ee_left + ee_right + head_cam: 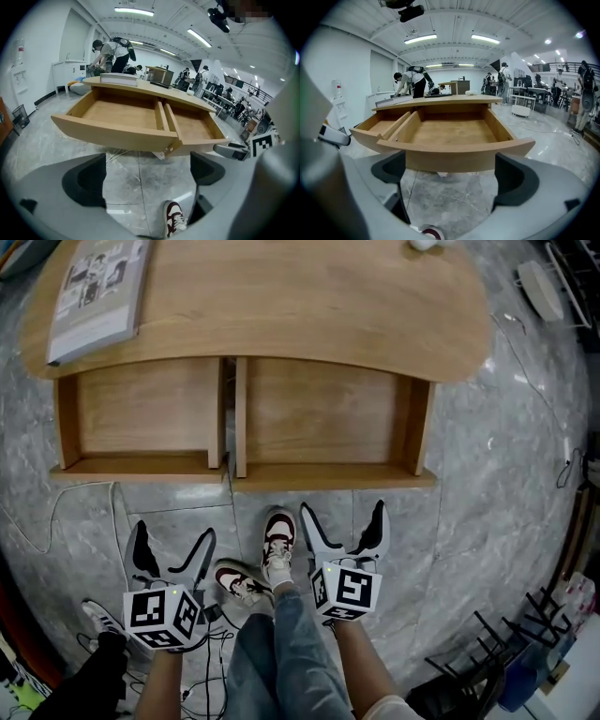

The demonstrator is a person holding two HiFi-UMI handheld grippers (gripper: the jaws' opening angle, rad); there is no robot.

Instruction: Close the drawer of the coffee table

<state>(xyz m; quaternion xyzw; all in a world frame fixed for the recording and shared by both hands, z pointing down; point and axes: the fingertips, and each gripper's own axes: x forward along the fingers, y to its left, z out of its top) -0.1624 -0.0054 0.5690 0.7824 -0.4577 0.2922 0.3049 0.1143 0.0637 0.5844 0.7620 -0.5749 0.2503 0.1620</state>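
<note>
Hovering before open drawers — left claw, right claw agape, empty.

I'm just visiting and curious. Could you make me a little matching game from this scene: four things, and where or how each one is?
1 magazine
2 right drawer
3 left gripper
4 sneaker

a pulled out, empty
b jaws apart, holding nothing
c lying on the tabletop
d on the floor

Pairs: 1-c, 2-a, 3-b, 4-d.
</note>
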